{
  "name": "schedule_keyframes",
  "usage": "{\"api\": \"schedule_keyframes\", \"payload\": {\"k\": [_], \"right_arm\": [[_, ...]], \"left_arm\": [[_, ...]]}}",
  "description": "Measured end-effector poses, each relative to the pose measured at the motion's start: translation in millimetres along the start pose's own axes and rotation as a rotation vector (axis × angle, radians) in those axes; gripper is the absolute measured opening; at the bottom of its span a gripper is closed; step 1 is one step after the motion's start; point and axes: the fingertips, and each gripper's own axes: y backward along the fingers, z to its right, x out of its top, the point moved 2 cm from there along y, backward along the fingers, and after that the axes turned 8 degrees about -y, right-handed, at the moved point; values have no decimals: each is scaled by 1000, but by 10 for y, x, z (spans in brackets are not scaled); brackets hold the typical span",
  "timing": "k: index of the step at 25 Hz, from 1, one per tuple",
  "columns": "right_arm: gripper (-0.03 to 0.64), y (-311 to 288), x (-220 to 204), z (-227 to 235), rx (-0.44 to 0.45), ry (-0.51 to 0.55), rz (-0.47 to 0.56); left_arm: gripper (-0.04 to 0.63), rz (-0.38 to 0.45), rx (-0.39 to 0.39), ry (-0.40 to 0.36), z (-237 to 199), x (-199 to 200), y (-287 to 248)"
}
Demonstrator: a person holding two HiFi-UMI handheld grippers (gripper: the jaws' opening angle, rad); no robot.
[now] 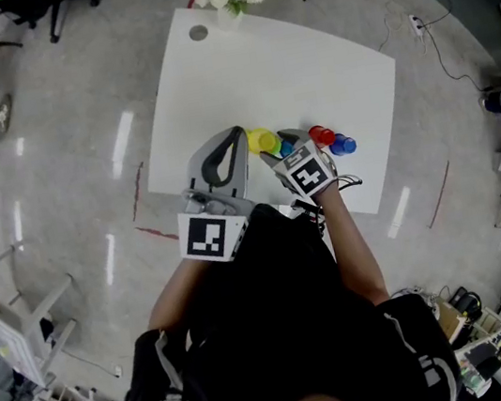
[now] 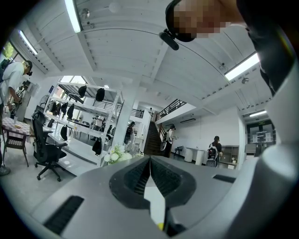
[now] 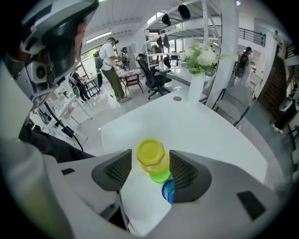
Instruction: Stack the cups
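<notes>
Leftmost, the left gripper is resting with its jaws pressed together, nothing between them. Beside it, on the white table, the yellow cup is sitting atop the green cup, and the right gripper is straddling that stack with jaws spread wide, pads not pressing. Further right, a red cup and blue cups are standing.

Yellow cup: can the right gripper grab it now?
Probably yes. The yellow cup, stacked on the green cup, sits right between the right gripper's open jaws, with nothing blocking either side.
</notes>
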Motion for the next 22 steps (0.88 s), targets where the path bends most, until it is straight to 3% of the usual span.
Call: {"api": "schedule_keyframes", "payload": {"k": [12,22], "right_arm": [[239,674,171,285,-36,-202,385],[235,946,-236,790,-146,-374,464]], "left_arm": [[22,-10,-42,-15,240,21,-35],[22,-15,-146,-48,623,40,-225]]}}
